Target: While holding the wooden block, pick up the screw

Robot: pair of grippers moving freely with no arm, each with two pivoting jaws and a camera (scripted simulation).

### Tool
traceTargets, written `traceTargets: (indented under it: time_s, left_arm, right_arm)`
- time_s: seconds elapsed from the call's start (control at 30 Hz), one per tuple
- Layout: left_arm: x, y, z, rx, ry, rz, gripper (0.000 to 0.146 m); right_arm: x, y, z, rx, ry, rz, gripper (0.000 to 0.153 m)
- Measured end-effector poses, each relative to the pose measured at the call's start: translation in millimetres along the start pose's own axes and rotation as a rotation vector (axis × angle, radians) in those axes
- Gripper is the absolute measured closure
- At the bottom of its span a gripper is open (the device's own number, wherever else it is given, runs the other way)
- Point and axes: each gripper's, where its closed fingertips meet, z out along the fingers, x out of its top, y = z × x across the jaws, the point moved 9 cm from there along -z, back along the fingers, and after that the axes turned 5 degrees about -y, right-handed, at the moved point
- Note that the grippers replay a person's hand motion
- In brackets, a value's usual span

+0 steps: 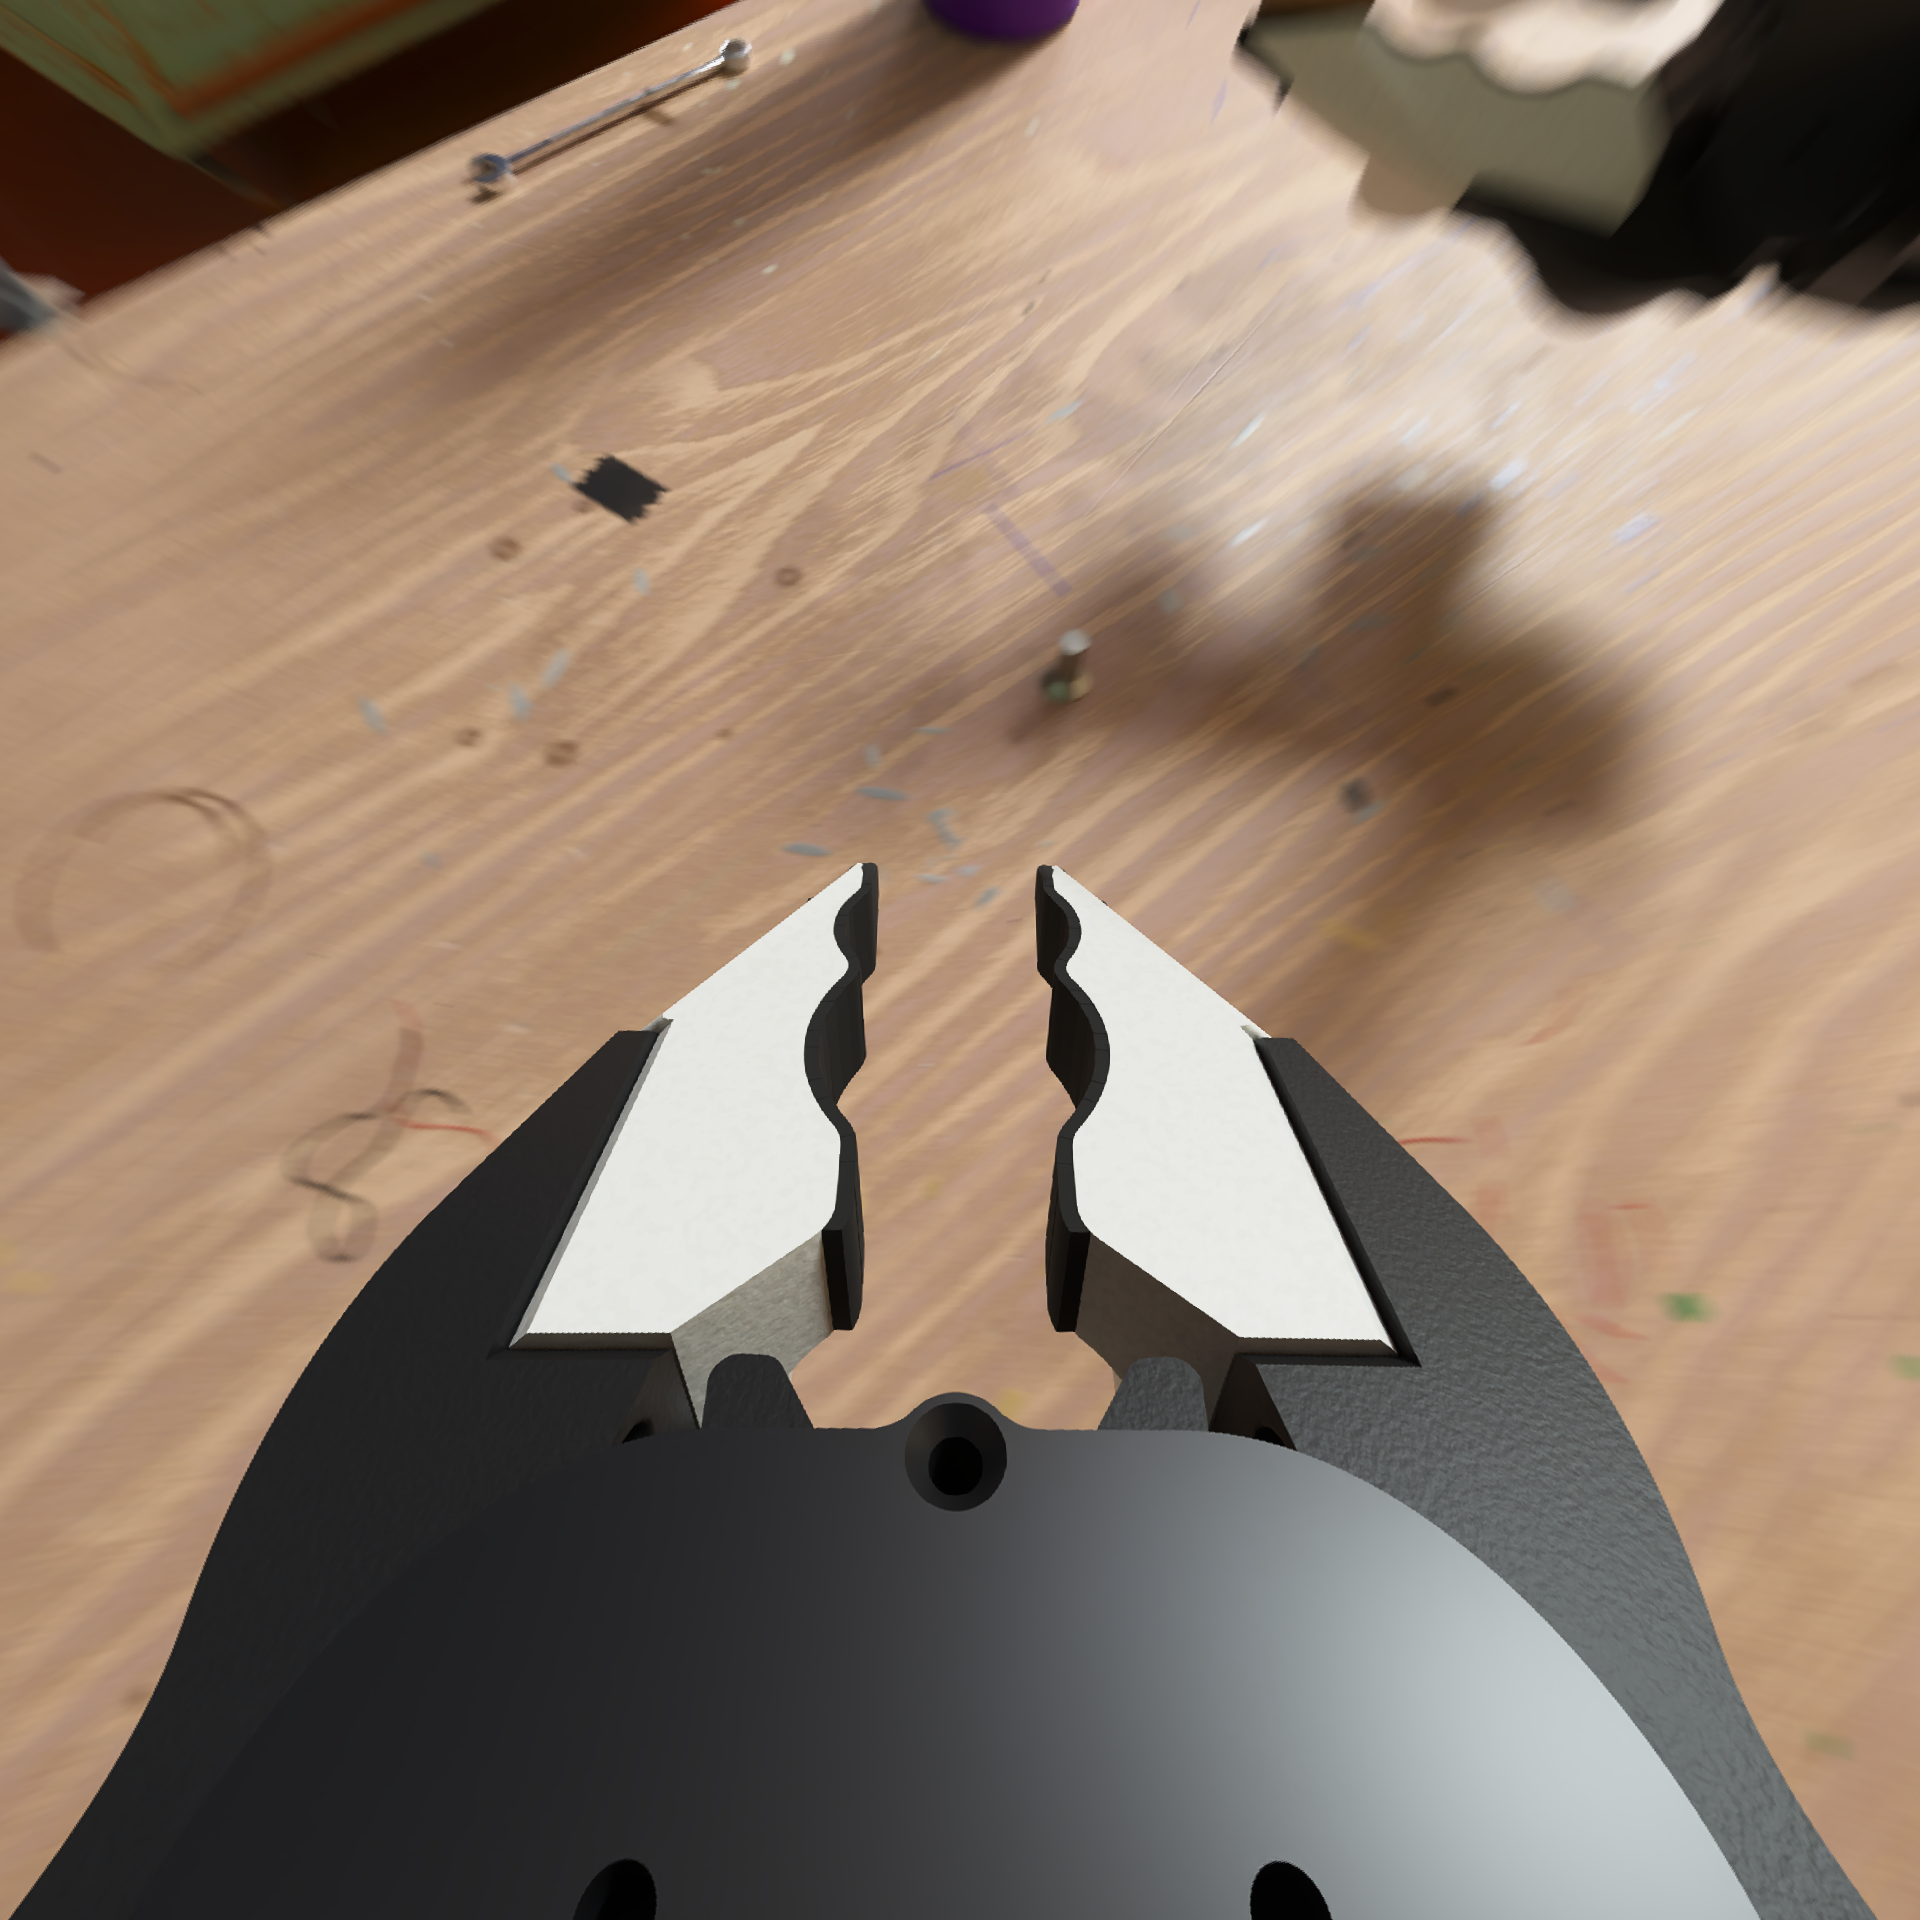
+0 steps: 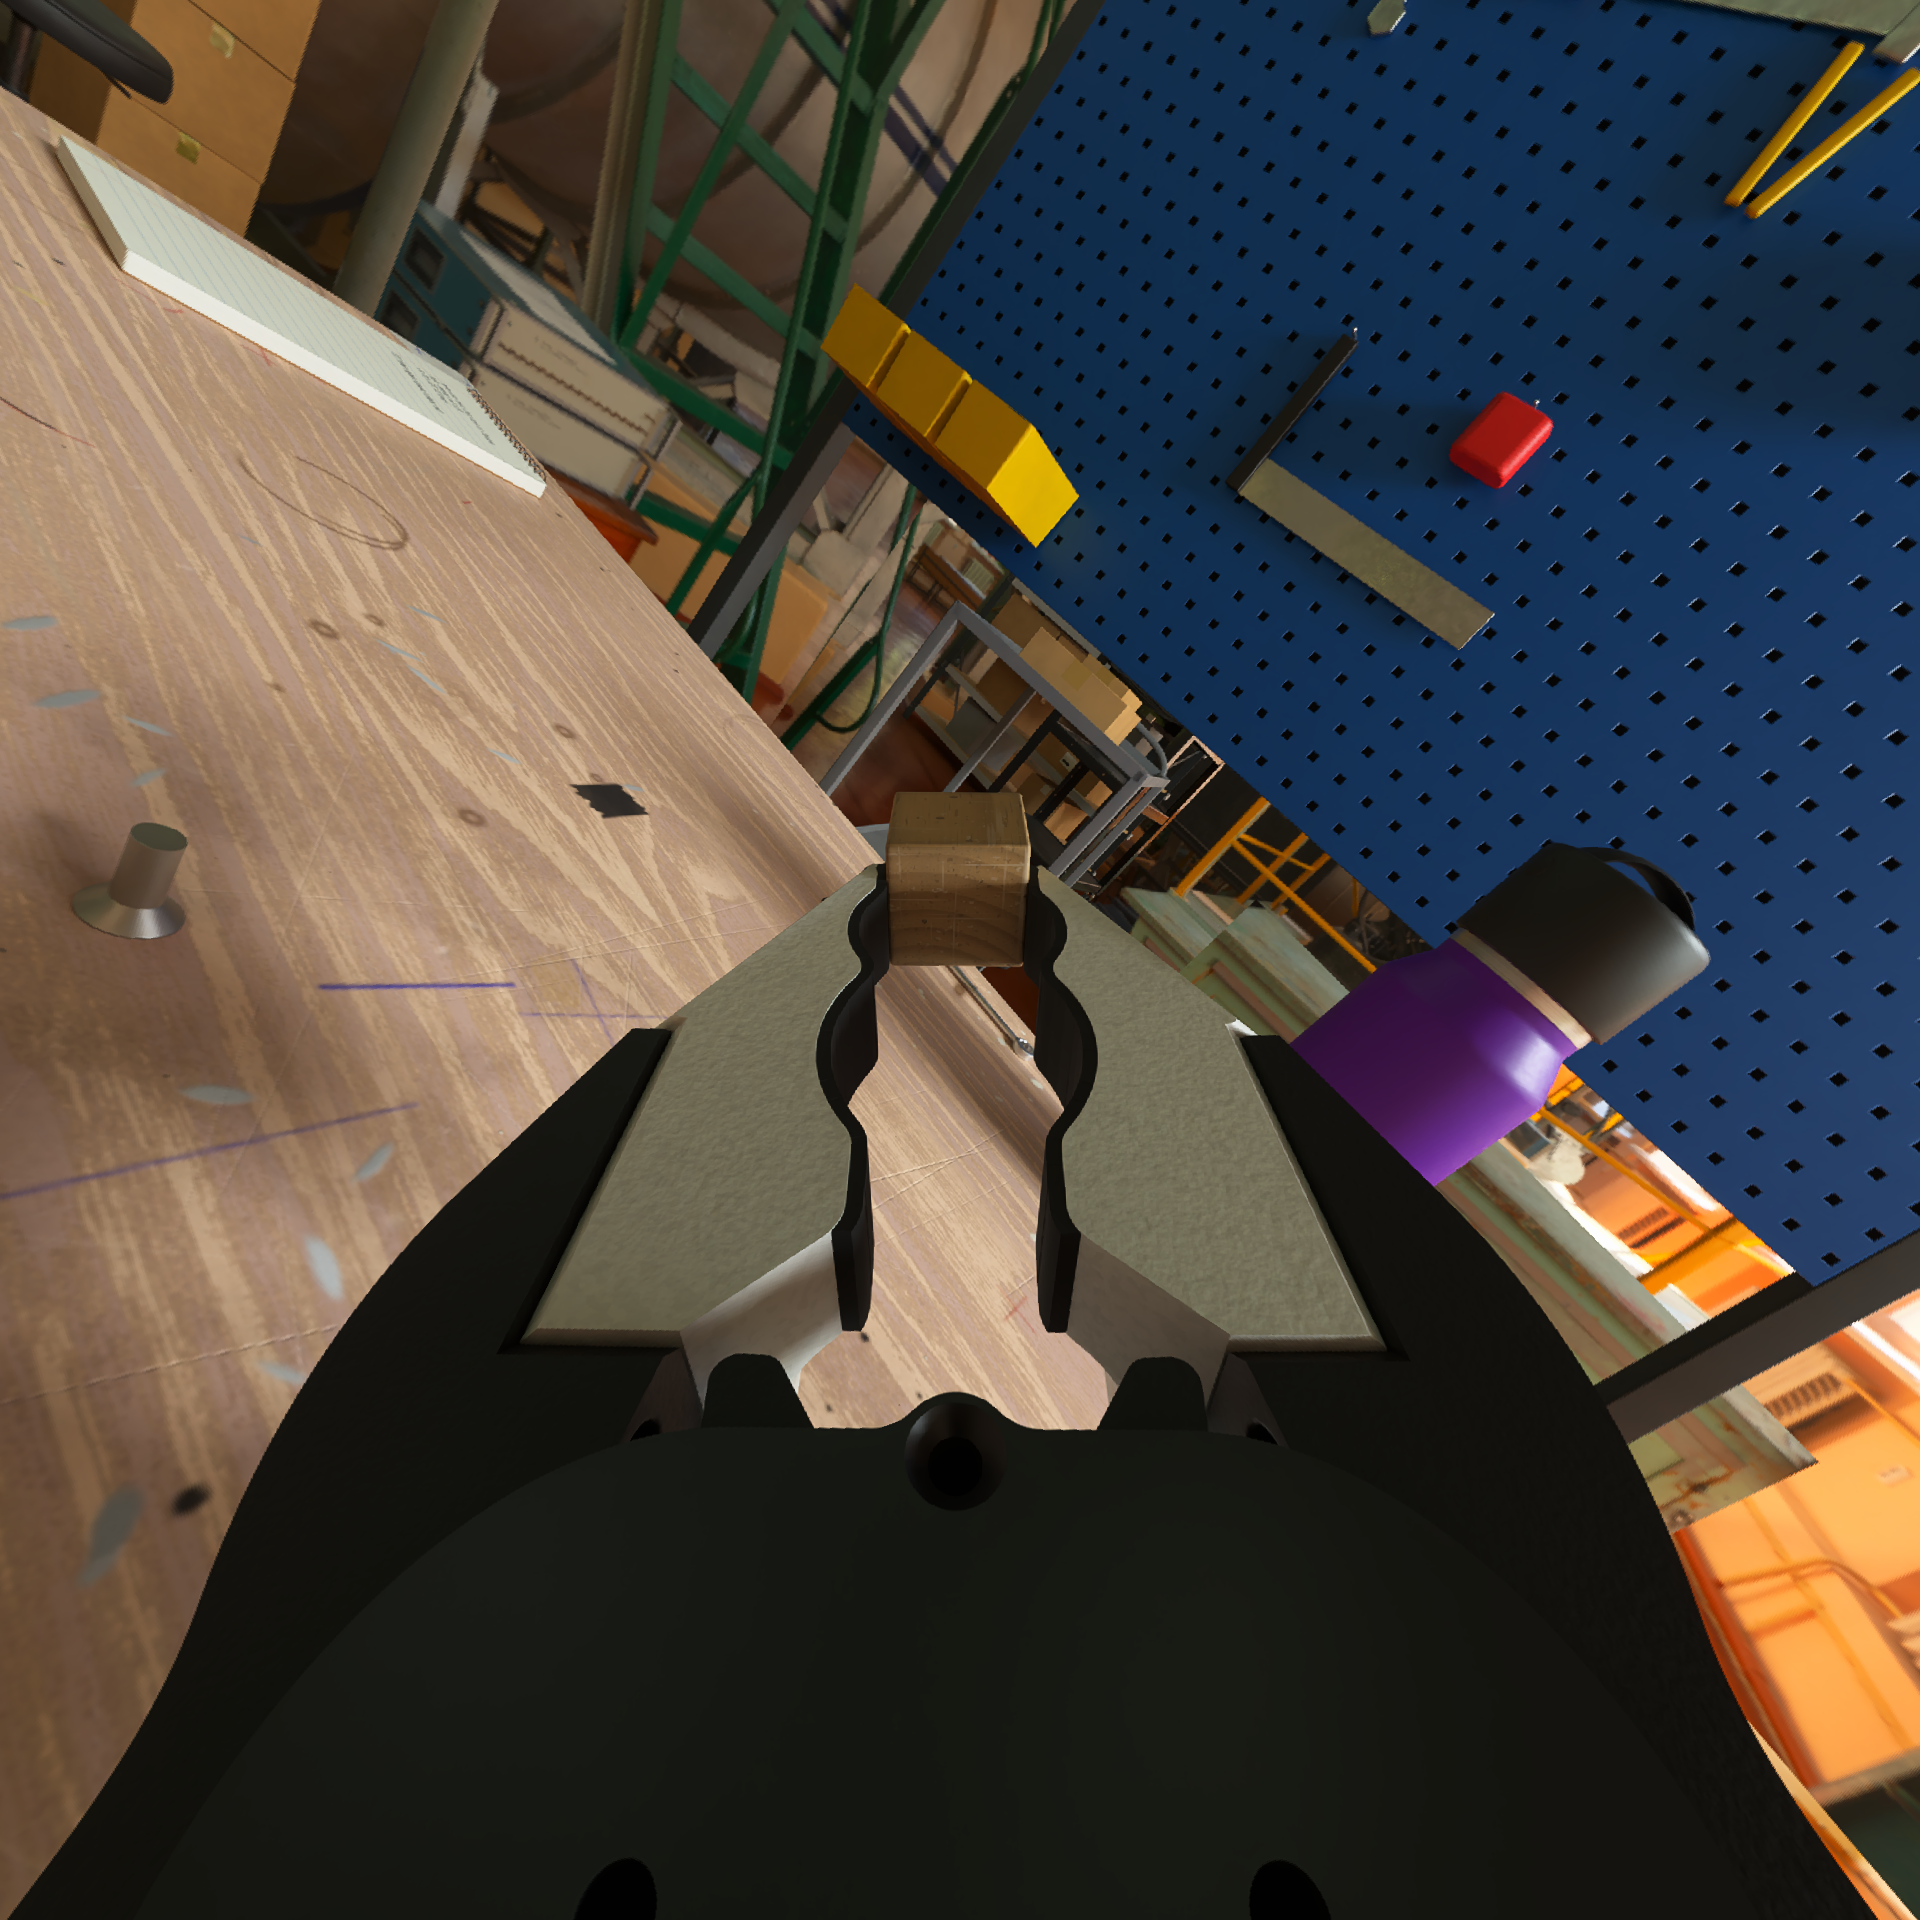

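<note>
Holding half done: right gripper [image 2: 958, 902] clenched on wooden block [image 2: 957, 891], off the table [image 2: 312, 1039] near its far edge | left gripper [image 1: 957, 883] released, empty, above table | screw [image 1: 1067, 668] standing head-down mid-table, ahead, slightly right | left: approach, grasp, lift

the screw [image 1: 1067, 668] stands head-down on the table [image 1: 312, 623], ahead of the left gripper [image 1: 956, 883] and slightly to its right. a wrench [image 1: 613, 109] lies far ahead to the left. in the right wrist view the wooden block [image 2: 957, 891] sits between the right gripper [image 2: 957, 914] tips (off the table), the screw [image 2: 135, 883] far to its left, a notepad [image 2: 291, 301] beyond that, a bottle [image 2: 1496, 1029] to the right.
</note>
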Motion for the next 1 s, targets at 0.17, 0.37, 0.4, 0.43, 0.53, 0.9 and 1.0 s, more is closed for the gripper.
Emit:
traceTargets:
  time_s: [0.17,0.37,0.4,0.43,0.53,0.9,1.0]
  left_arm:
    - [-3,0,39,0.275,-0.17,0.441,0.117]
    - [-2,12,74,0.183,-0.282,0.597,0.125]
    - [-1,12,77,0.184,-0.278,0.592,0.138]
    - [3,12,78,0.186,-0.256,0.57,0.146]
    - [25,14,56,0.056,-0.068,0.41,0.146]
    - [50,24,47,-0.031,-0.108,0.452,0.131]
    - [64,25,84,-0.095,-0.242,0.4,0.111]
  right_arm:
    - [0,-1,1,0.018,-0.009,0.004,0.128]
    - [-1,-2,2,0.042,-0.016,0.008,0.128]
    - [-1,-3,2,0.043,-0.016,0.007,0.128]
    - [-1,-3,2,0.046,-0.016,0.007,0.128]
    - [0,-3,2,0.048,-0.013,0.007,0.128]
    - [-1,-6,5,0.069,-0.029,-0.003,0.128]
    - [-1,-8,5,0.074,-0.036,-0.012,0.128]
